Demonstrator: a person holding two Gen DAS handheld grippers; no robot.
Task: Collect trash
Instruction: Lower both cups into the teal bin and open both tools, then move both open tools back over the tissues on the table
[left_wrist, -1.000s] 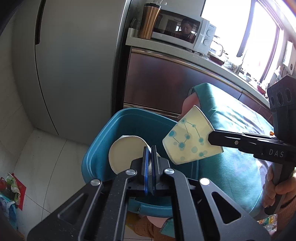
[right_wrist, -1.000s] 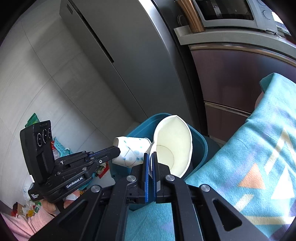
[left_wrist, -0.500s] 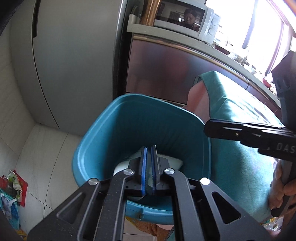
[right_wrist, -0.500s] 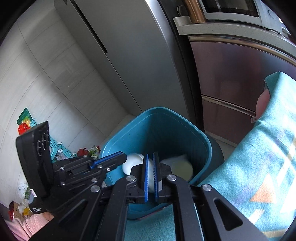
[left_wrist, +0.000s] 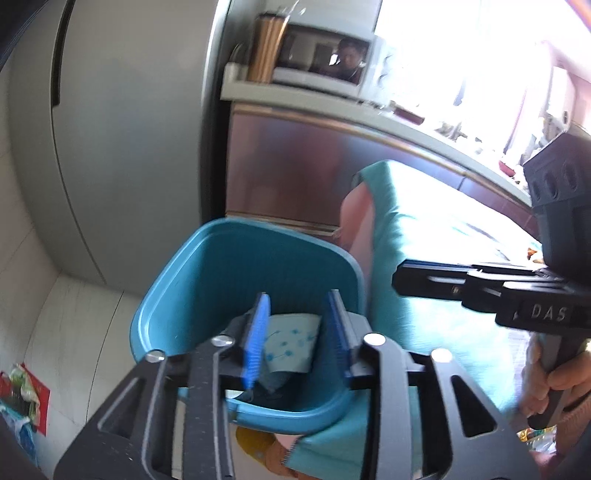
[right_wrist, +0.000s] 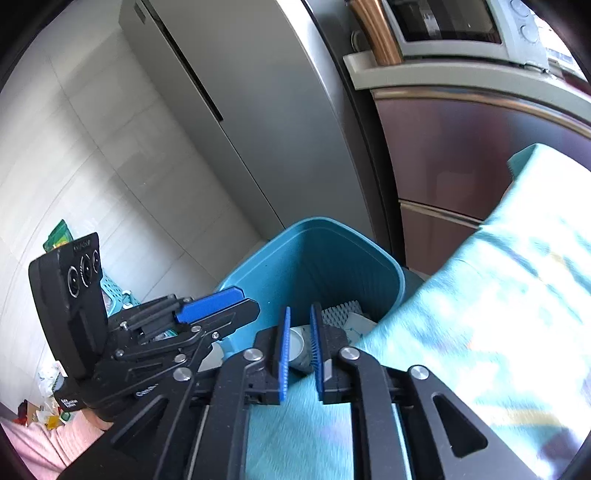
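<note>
Over the blue bin (left_wrist: 207, 291), which stands on the tiled floor between the grey refrigerator (left_wrist: 129, 129) and the table draped in a teal cloth (left_wrist: 424, 306), I hold my two grippers side by side above its open mouth, both tilted downward so that whatever leaves the pads falls inside and not onto the floor

My left gripper (left_wrist: 297, 334) has just been opening: its blue pads now stand well apart, with nothing pressed between them. Seen through that gap, the dotted paper cup (left_wrist: 291, 345) lies at the bottom of the bin, free of any grip

My right gripper (right_wrist: 298, 341) has just been opening too, though only to a narrow slot, and its pads also clamp nothing; through the slot I make out a pale round cup base (right_wrist: 295, 345) down in the bin, beside a piece of white foam netting (right_wrist: 340, 310) and other pale scraps that are too small to name

From the left wrist view, the right gripper reaches in from the side, level with the bin's rim; from the right wrist view, the left gripper shows one blue pad (right_wrist: 208, 304) turned upward just over the near rim

I judge that both cups are now in the bin, so the drop is made, with both tools empty above it
</note>
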